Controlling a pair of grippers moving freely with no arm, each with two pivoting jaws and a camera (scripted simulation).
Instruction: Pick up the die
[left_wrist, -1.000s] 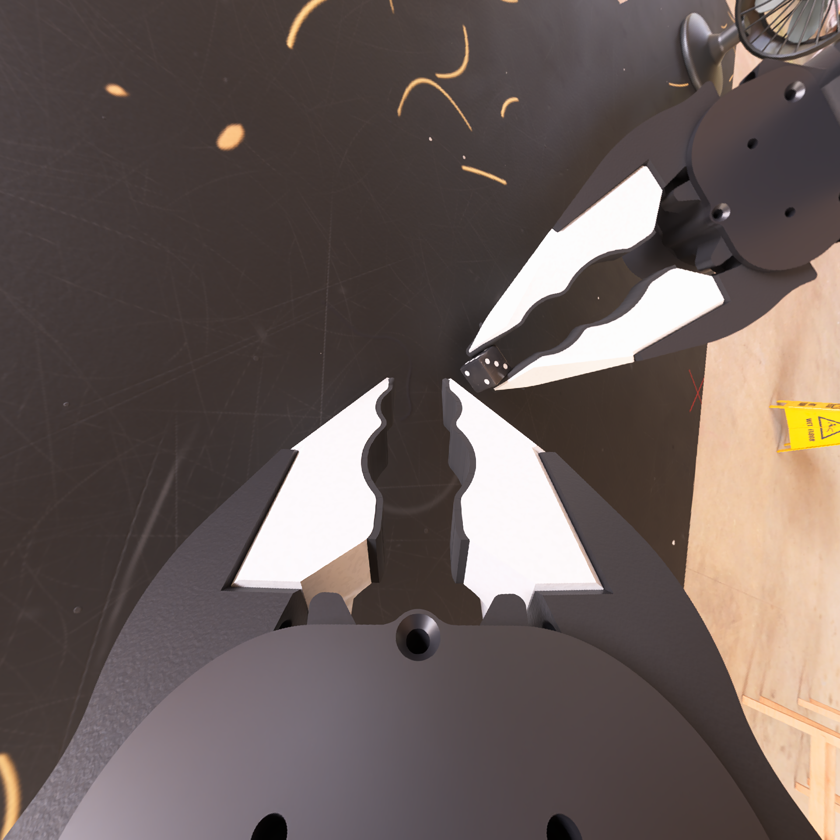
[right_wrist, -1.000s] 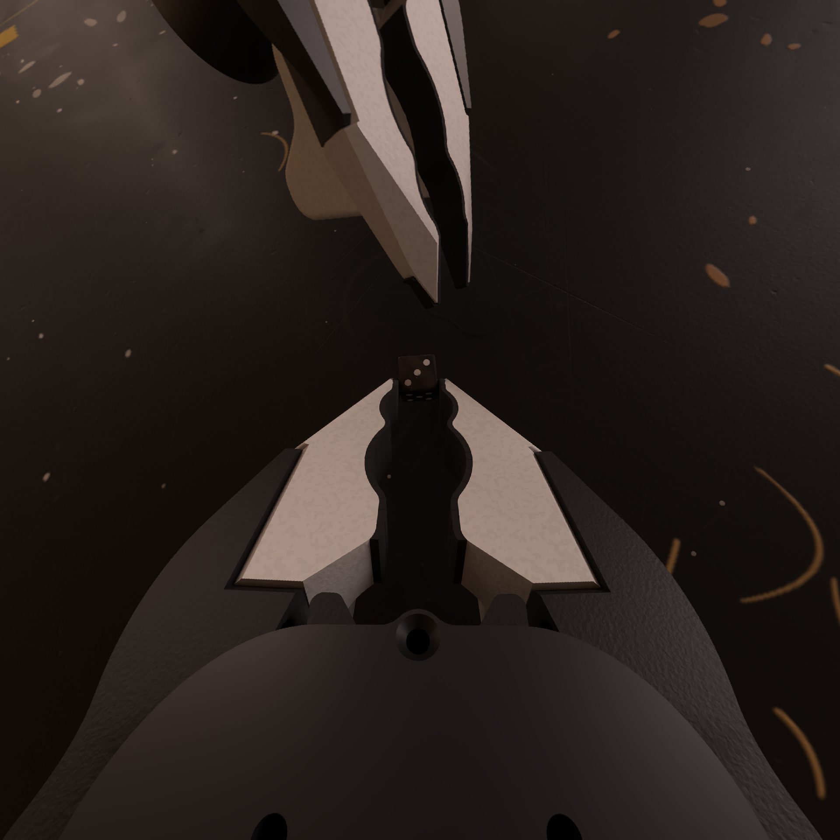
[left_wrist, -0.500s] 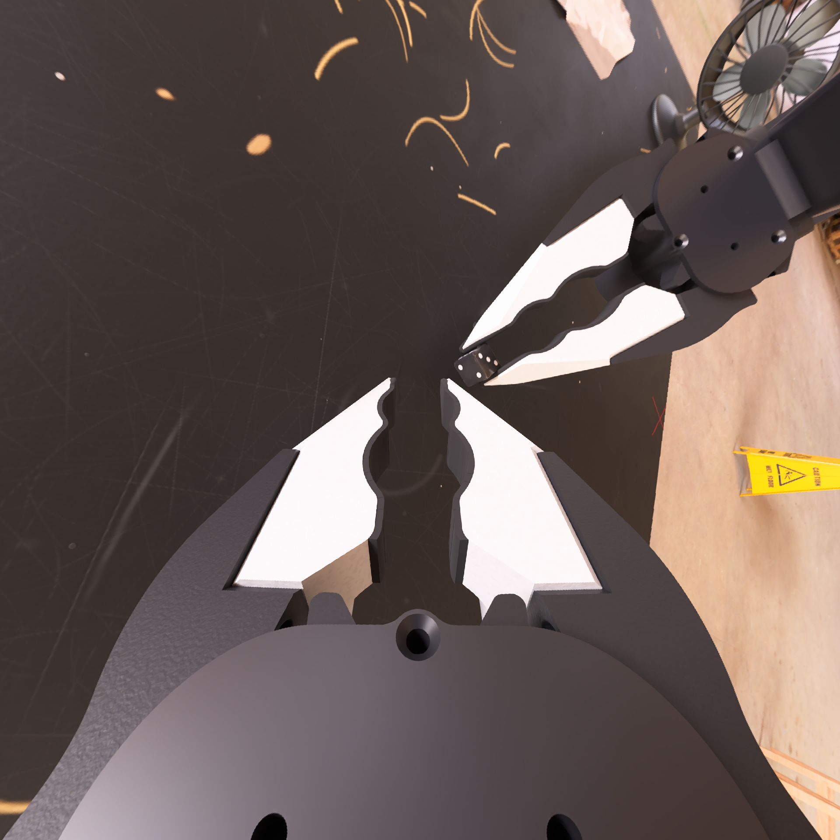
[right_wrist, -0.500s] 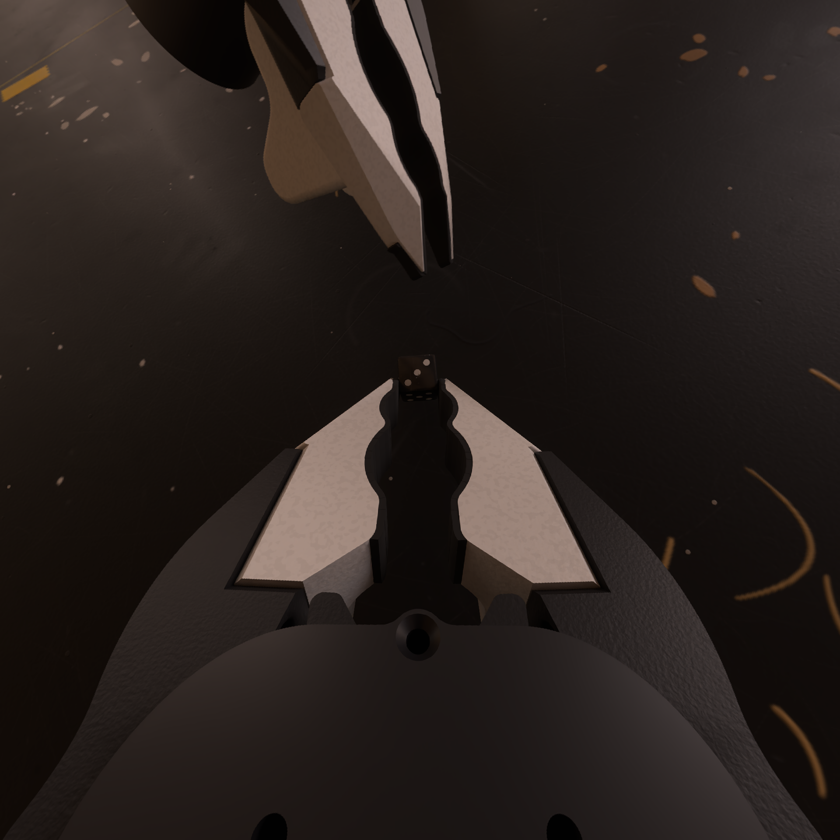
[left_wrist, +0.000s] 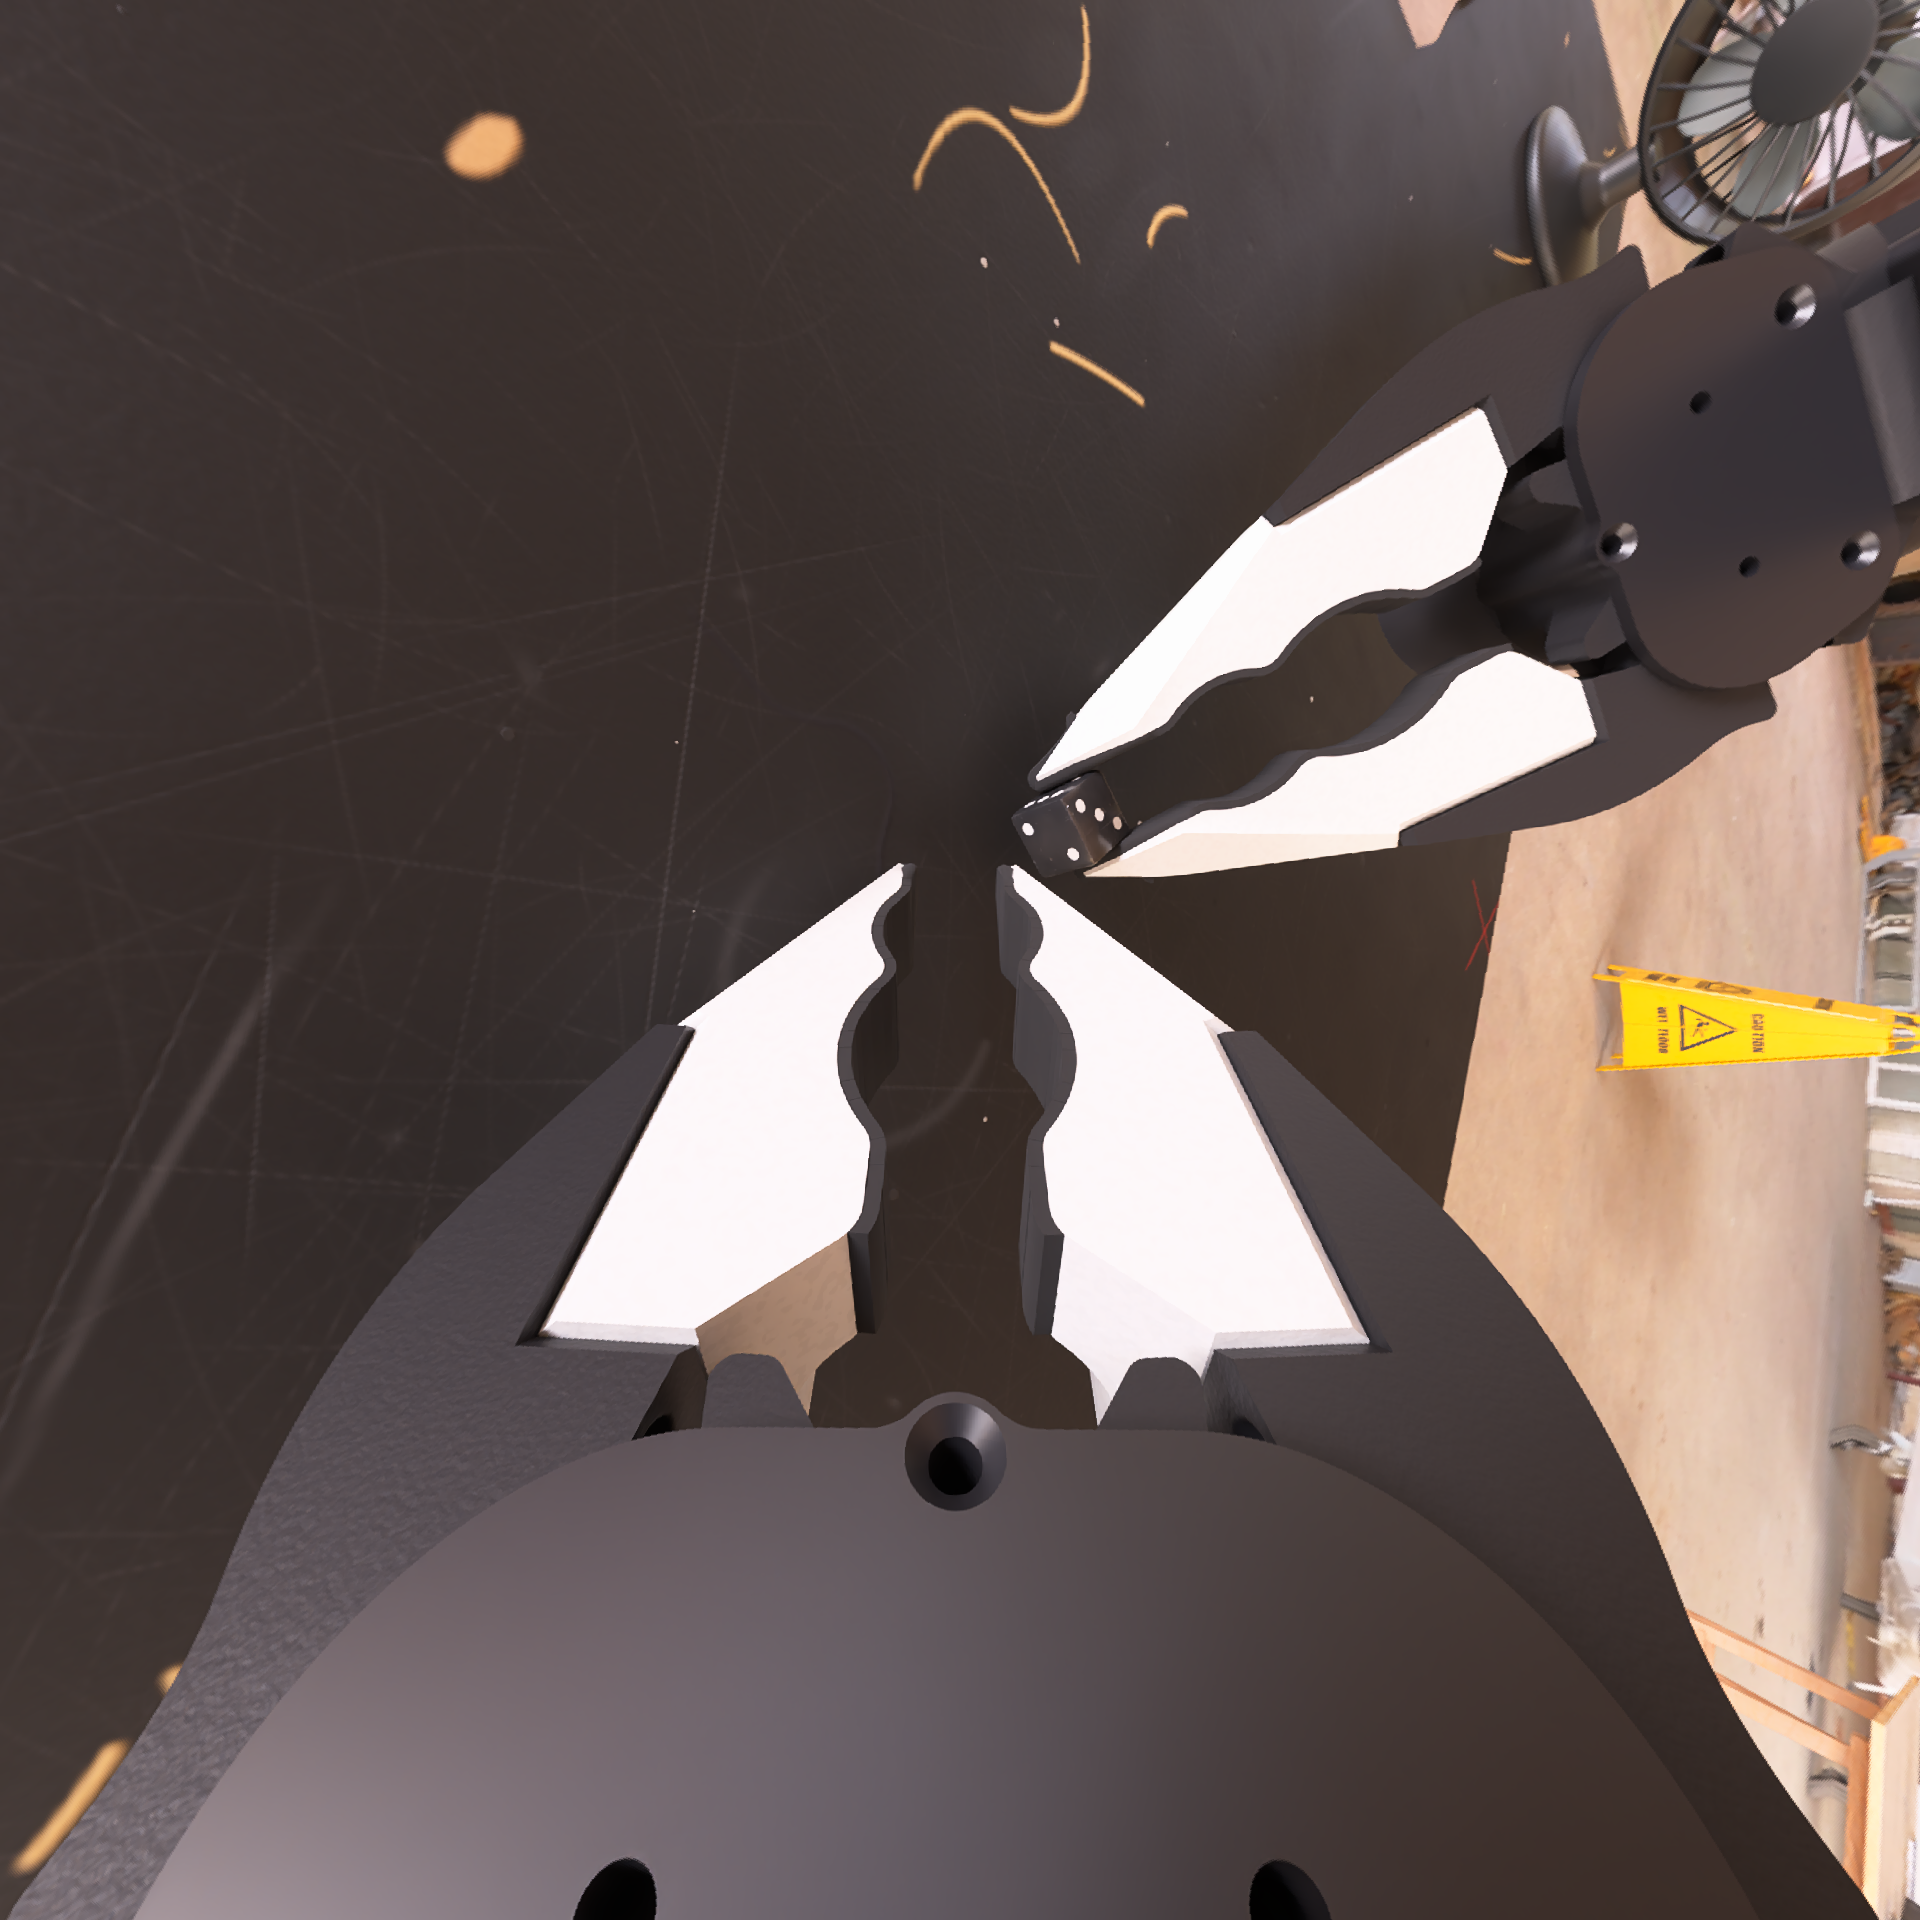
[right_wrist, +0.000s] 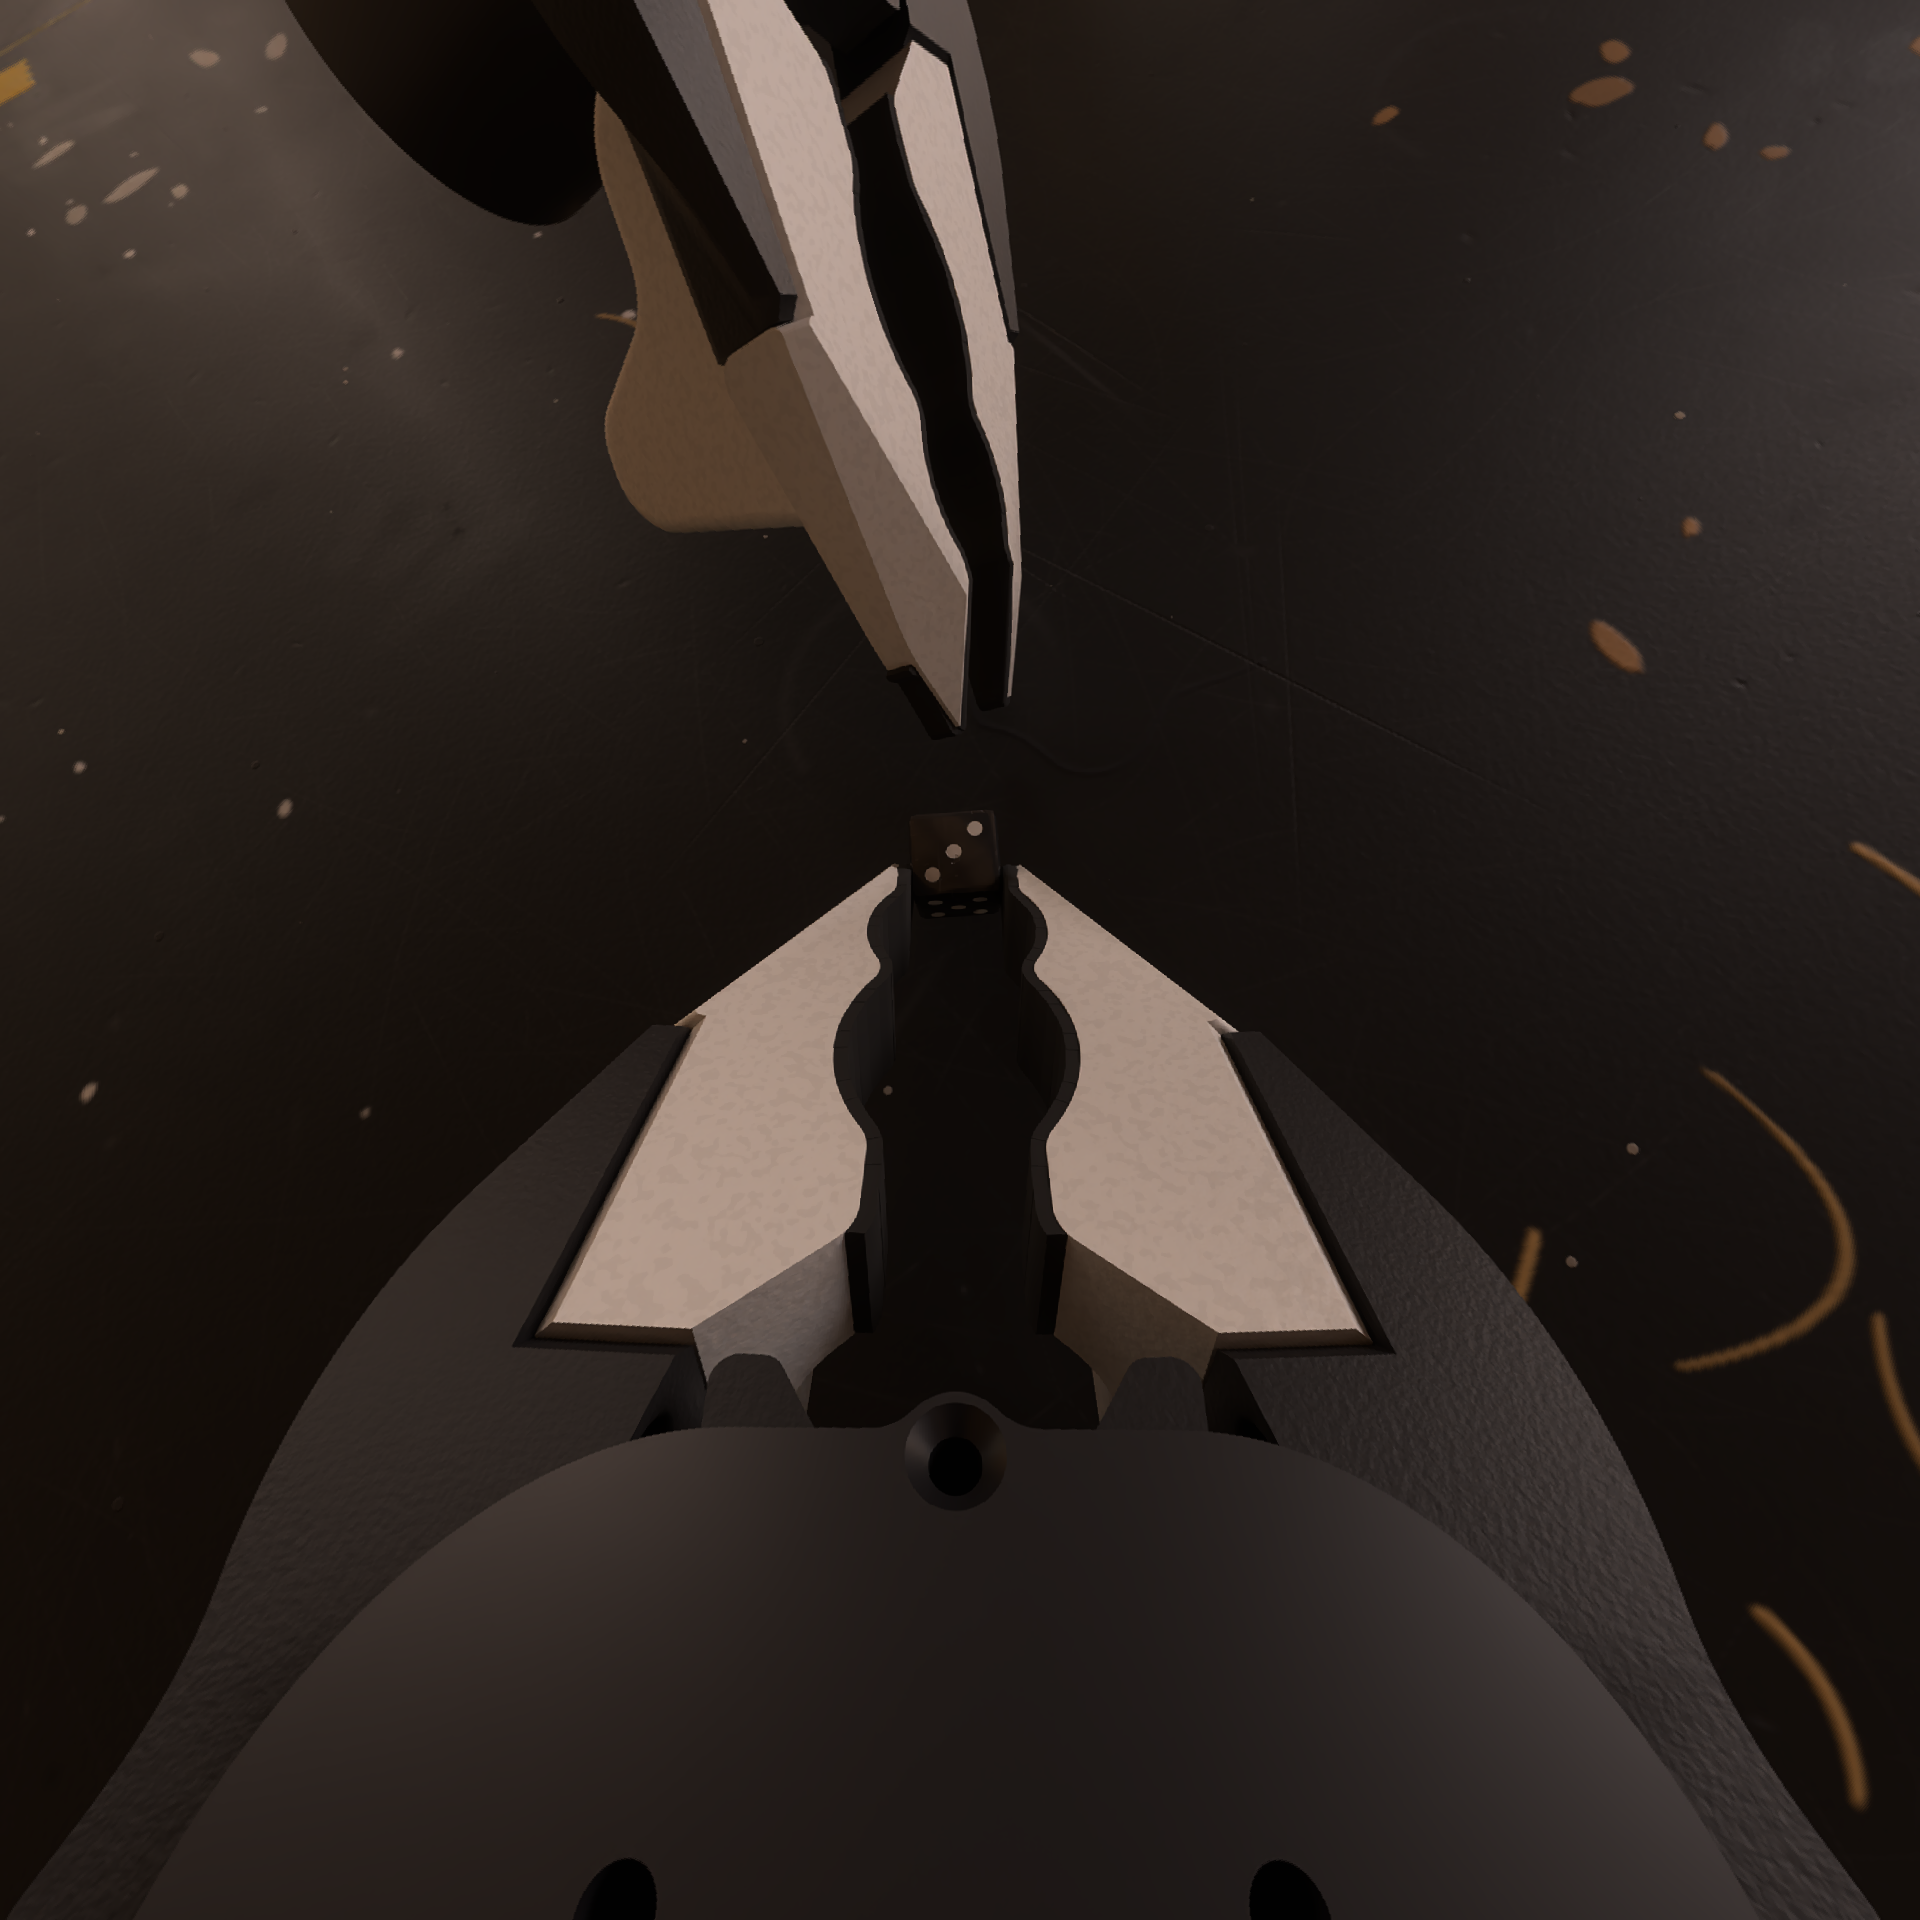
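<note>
A small black die with white pips (left_wrist: 1070, 836) is pinched between the fingertips of my right gripper (left_wrist: 1065, 826), which reaches in from the right over the black table (left_wrist: 416, 623). In the right wrist view the die (right_wrist: 954, 862) sits at the very tips of that gripper (right_wrist: 956, 873). My left gripper (left_wrist: 953, 878) is empty, its jaws nearly together with only a narrow gap. Its tips are just left of the die and do not touch it. In the right wrist view it (right_wrist: 966, 717) hangs just beyond the die.
The table is scratched and flecked with orange marks. Its right edge (left_wrist: 1475, 935) drops to a tan floor (left_wrist: 1662, 1351). A black fan (left_wrist: 1766, 104) stands at the far right corner. A yellow floor sign (left_wrist: 1725, 1034) and a wooden frame (left_wrist: 1818, 1714) are on the floor.
The right gripper keeps its hold on the die. The two grippers look a little nearer to each other than half a second ago. The left jaws have not changed.
</note>
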